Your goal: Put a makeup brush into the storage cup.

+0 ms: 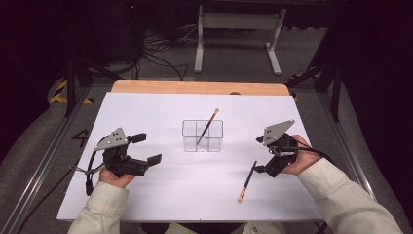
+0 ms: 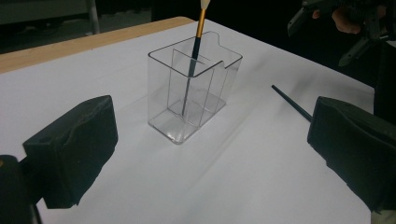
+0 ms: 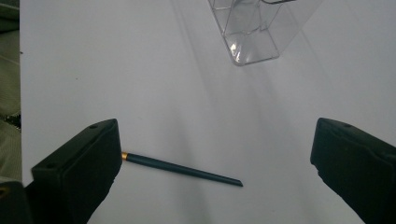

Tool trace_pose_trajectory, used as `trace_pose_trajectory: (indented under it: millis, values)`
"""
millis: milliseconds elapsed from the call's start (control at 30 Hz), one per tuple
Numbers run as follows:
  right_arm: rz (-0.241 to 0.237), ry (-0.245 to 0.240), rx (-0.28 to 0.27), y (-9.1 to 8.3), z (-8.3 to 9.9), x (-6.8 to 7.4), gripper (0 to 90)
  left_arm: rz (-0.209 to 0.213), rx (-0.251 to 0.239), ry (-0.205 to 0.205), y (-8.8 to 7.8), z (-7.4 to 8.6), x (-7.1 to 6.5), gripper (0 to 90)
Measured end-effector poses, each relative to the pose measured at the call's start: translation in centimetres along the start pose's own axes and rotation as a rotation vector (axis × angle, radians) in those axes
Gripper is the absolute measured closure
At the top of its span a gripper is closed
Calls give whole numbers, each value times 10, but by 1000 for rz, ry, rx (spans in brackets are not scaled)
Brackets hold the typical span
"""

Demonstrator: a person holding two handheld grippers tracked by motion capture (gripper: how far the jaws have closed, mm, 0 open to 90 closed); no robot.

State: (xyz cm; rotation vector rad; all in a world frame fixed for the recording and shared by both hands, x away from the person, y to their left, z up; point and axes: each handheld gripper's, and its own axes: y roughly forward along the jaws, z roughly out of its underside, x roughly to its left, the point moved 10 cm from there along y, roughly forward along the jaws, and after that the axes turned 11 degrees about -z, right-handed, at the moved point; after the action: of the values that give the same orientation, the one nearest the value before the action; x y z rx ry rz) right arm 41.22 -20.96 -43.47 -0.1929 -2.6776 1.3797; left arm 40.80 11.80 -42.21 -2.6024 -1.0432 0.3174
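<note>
Setting: white worktop with a wooden strip along its far edge, dark floor and cables beyond.
Left gripper: held low over the left part of the worktop, fingers spread wide and empty, aimed toward the holder.
Clear holder: stands upright near the middle, divided into compartments.
Standing brush: leans in a rear compartment, dark handle down, pale tip up and past the rim.
Loose brush: lies flat on the worktop to the right of the holder and nearer the person, pale bristle end toward the person, dark handle tip pointing at the right gripper.
Right gripper: hovers just beyond the handle tip, fingers wide apart, nothing between them; the handle lies between them in the right gripper view, not yet touched.
Step in hand: likely the approach to pick up the loose brush.
Next move: lower so the fingers straddle the thin handle, close squarely across it, then lift and tip it upright for a free compartment.
</note>
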Motion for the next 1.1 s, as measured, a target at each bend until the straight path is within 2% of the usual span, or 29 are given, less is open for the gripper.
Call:
trace_pose_trajectory:
  millis: [200, 433, 733, 1100]
  values:
    - [-6, -9, 41, 4, -1, -1, 24, -2, -4, -4, -1, -1, 0, 24]
    - [-20, -20, 62, 7, -1, 0, 24, -4, 0, 1, -1, 0, 1, 24]
    - [-59, -33, 125, 19, 6, 3, 33, -20, 8, -4, -8, 5, 3, 25]
    - [-75, -46, 197, 31, 16, 2, 36, -28, 7, -25, -13, 8, 4, 24]
